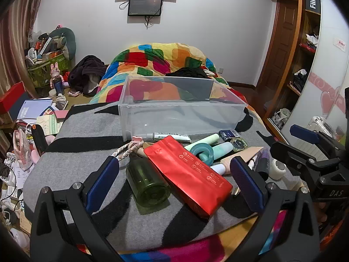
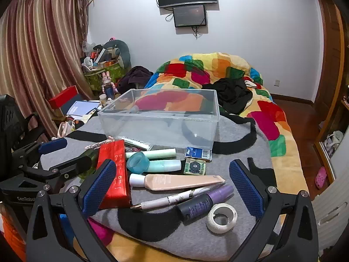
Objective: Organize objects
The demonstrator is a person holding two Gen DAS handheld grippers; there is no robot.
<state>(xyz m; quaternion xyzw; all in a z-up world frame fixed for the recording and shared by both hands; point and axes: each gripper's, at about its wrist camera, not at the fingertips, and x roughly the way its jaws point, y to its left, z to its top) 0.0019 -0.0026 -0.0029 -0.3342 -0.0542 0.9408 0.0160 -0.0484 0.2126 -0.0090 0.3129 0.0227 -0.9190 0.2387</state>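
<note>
Both claws wide, empty: left claw (image 1: 174, 179) over red foil pouch (image 1: 188, 175) on near bed, clear bin (image 1: 181, 118) beyond. Pouch light, crinkly, slippery; pinch across its short width.

Both views are evenly lit by soft indoor light from overhead; no lamp or window source is visible. Exposure is adequate, with colours well saturated. Shadows are soft and short, one lying beneath the green bottle (image 1: 148, 183). Glare shows on the red foil pouch (image 1: 187, 174) and faintly on the clear plastic bin (image 2: 161, 118). Focus is sharp across the centre. Strong fisheye curvature bends the curtain (image 2: 37, 50) and wardrobe (image 1: 305, 50); the corners fall to black vignette.
</note>
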